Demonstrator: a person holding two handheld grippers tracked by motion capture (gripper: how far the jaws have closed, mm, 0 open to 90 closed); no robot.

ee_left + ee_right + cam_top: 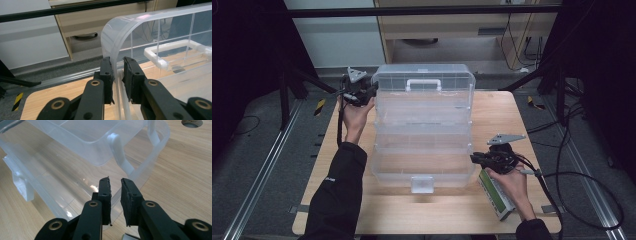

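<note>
While I hold both claws at the box (424,131), it lies spread open in stepped tiers across the middle of the desk (512,112), its white handle (423,84) at 12 o'clock and its latch (422,184) at 6 o'clock.

Left claw (117,65): at 10 o'clock from the box centre, at the far left corner. Jaws stand narrowly apart and straddle the upright clear wall of the top tier. The left pad lies against the wall; I cannot tell whether the right pad presses on it.

Right claw (115,185): at 4 o'clock, at the near right side of the lowest tier. Jaws stand narrowly apart, with the clear rim running between them. I cannot tell whether the pads bear on it.

A green-faced device (497,192) lies on the desk at 5 o'clock, partly under my right hand (512,180). My left hand (354,115) grips its tool just beside the box.
</note>
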